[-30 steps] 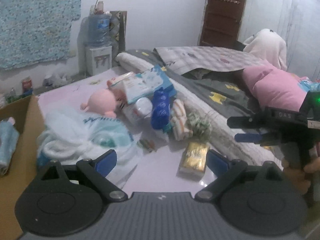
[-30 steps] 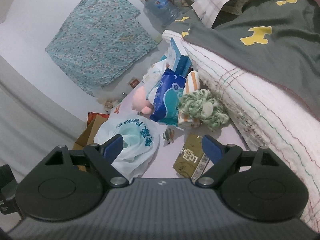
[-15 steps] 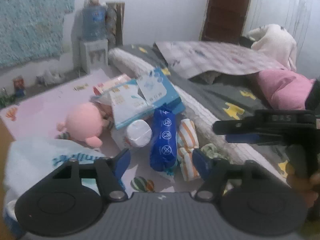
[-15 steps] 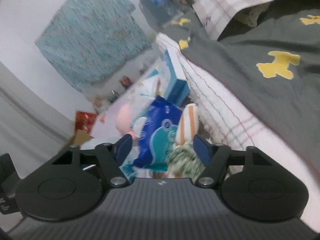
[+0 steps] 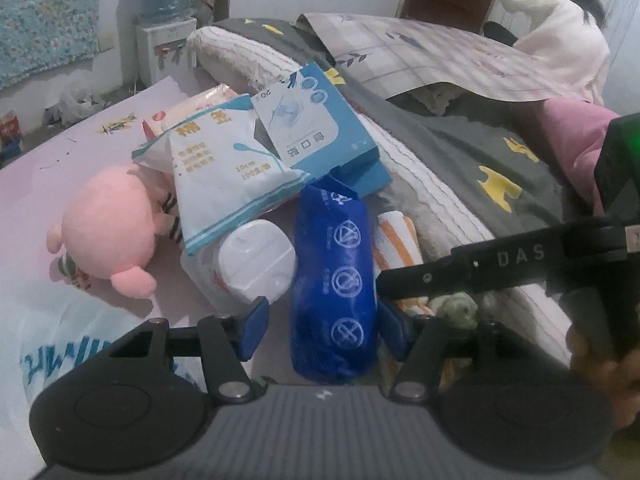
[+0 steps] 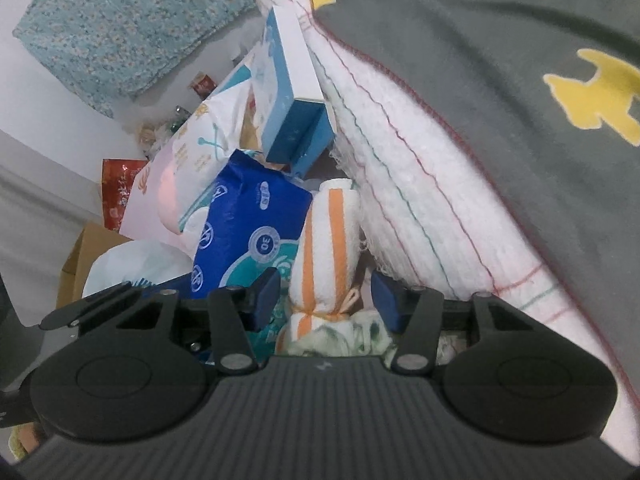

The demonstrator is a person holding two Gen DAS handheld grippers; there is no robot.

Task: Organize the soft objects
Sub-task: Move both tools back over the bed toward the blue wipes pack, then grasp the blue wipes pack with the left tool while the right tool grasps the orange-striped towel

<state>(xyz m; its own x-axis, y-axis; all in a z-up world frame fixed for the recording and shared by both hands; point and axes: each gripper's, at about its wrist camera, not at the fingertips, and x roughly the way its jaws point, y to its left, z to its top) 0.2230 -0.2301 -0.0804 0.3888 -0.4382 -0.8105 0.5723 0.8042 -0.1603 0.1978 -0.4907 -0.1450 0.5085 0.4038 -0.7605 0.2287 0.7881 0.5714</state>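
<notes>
Two grippers work one pile. At the lower centre of the left wrist view, the left gripper (image 5: 320, 324) stands open, its blue pads flanking the near end of the blue pack (image 5: 334, 292); whether the pads already touch the film I cannot tell. The pack lies lengthwise up the middle of the frame, between the white tub (image 5: 256, 260) on its left and the striped towel (image 5: 396, 240) on its right. At the lower centre of the right wrist view, the right gripper (image 6: 325, 294) is open too, with jaws either side of the rolled towel (image 6: 326, 248), just above its tie.

The pack looks light and squashy, with slick film that may slide, so a hold across its middle seems safest. The towel should be soft and grippy; pinching the roll near the tie would probably keep it from unrolling. A pink plush (image 5: 108, 220) lies at mid-left.
</notes>
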